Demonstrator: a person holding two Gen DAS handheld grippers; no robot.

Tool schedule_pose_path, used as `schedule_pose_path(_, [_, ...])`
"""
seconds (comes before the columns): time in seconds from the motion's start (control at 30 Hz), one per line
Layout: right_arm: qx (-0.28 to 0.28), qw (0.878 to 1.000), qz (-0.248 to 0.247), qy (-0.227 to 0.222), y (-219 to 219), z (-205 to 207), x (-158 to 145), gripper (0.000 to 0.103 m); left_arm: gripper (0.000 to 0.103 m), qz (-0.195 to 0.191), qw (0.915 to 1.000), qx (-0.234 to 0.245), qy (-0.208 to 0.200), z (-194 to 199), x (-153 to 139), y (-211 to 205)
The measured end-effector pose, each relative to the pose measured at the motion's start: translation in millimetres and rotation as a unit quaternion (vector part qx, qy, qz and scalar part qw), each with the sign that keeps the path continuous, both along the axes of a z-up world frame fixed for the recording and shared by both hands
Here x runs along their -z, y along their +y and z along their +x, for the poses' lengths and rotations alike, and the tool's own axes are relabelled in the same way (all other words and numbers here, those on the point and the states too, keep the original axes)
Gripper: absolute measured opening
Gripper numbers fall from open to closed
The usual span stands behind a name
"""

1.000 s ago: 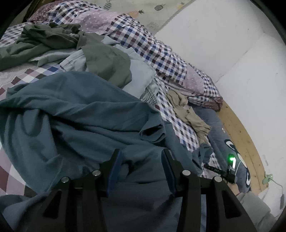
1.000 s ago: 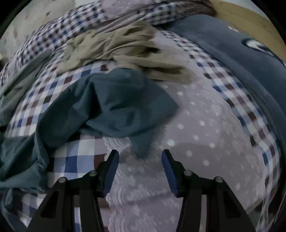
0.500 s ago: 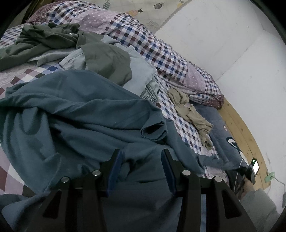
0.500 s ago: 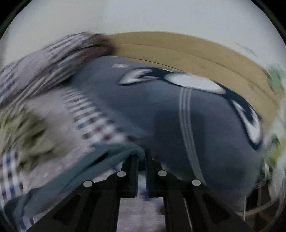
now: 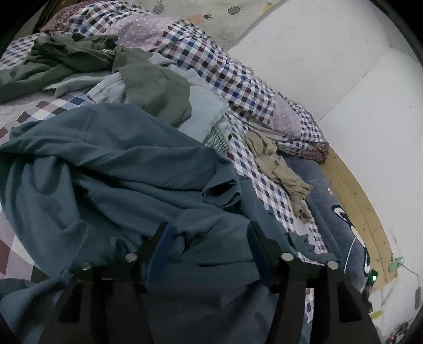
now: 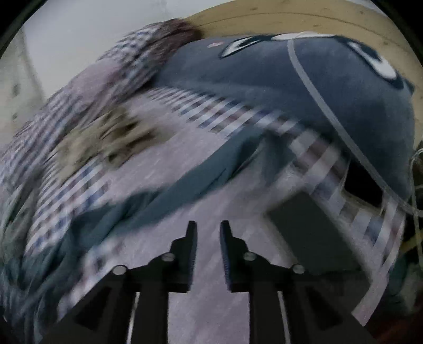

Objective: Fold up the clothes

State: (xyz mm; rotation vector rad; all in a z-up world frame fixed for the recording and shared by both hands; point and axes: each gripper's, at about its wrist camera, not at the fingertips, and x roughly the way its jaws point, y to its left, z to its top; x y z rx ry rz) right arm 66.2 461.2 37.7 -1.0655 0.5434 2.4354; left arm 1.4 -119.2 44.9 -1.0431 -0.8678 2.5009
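The right hand-held gripper (image 6: 207, 238) let go of the teal garment (image 6: 185, 182) and swung aside.

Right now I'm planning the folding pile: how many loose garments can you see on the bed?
4: teal garment nearest, olive-green one behind, pale blue one beneath that, tan one to the right. Others may be buried underneath.

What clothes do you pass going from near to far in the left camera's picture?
Left gripper → teal garment → olive-green garment → checked quilt → pineapple-print cloth.
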Motion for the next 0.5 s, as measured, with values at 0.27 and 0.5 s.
schedule_pose_path(0.27, [-0.117,0.991,0.048,0.047,-79.9,34.0,-10.8,0.047,0.071,-0.004,0.9999,0.003,0.013,8.3,-7.5,9.4])
schedule_pose_path(0.5, [-0.189,0.979,0.071,0.036,-126.8,30.8,-1.3,0.047,0.071,0.022,0.9994,-0.021,0.015,7.3,-10.3,-9.6])
